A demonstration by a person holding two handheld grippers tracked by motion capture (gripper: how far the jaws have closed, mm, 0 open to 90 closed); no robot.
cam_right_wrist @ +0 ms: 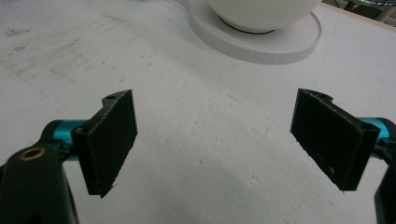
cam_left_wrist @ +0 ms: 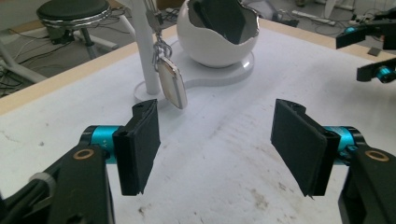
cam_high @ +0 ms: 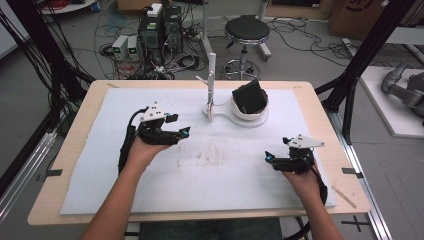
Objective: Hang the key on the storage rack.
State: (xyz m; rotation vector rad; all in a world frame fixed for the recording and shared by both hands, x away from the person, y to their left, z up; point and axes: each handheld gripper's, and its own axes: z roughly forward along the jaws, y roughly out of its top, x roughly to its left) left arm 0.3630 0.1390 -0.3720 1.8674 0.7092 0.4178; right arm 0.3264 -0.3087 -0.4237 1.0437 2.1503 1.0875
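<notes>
Both claws wide and empty above the white worktop (cam_high: 100, 190).
Left claw (cam_left_wrist: 215, 140) aimed at hanging tag (cam_left_wrist: 172, 88), frame centre-top; right claw (cam_right_wrist: 215, 140) lower right, near egg-shaped bowl (cam_high: 250, 107).

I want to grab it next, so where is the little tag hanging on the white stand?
In the left gripper view, the tag hangs upper left beside the white post, just left of the white bowl.

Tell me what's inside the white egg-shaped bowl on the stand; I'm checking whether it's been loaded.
A dark, flat, folded-looking item stands tilted inside the white egg-shaped bowl, poking above its jagged rim. Its lower part and the bowl's bottom are hidden by the wall, so anything beneath cannot be told.
</notes>
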